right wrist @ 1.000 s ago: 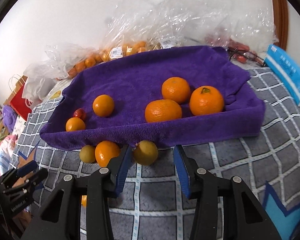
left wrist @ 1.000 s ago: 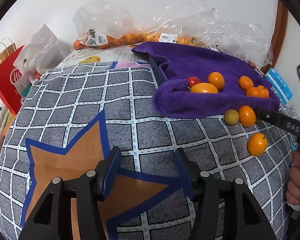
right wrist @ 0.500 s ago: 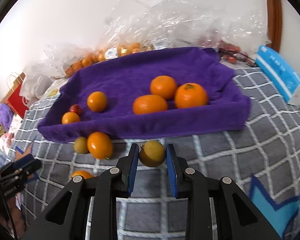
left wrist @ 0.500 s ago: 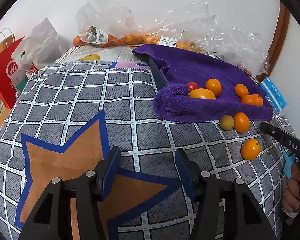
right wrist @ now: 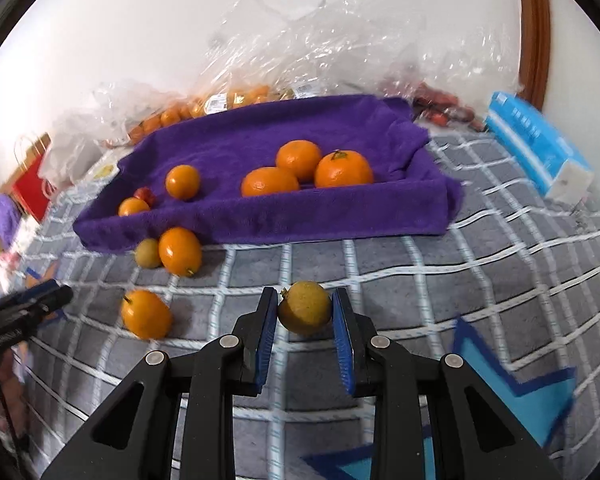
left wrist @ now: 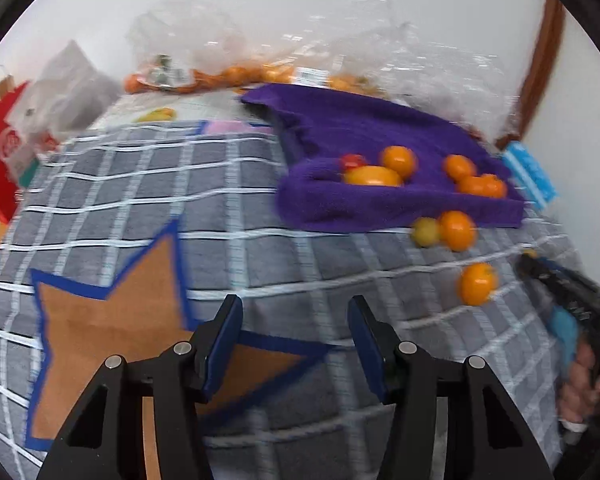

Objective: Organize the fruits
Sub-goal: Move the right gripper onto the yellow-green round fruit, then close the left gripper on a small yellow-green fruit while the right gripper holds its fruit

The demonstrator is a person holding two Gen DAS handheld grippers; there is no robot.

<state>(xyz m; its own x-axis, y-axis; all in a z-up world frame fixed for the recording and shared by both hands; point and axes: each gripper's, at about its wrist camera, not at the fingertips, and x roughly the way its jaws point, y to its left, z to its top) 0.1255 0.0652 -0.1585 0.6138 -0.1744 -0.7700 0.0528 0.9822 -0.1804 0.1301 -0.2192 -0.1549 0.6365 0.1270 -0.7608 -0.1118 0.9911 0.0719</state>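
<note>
My right hand-held gripper (right wrist: 305, 320) is clamped on a yellow-green fruit (right wrist: 305, 312), both blue pads pressed to its sides, above the grey checked cover (right wrist: 400, 280) in front of the purple towel (right wrist: 260, 216). My left hand-held gripper (left wrist: 294, 338) stands parted with nothing between its pads, over the orange star patch (left wrist: 112, 328). Six fruits lie on the towel (three large oranges (right wrist: 304, 170) grouped at the right). Three loose fruits (right wrist: 168, 252) rest on the cover beside the towel's front edge. Bagged oranges (right wrist: 204, 106) sit behind the towel.
</note>
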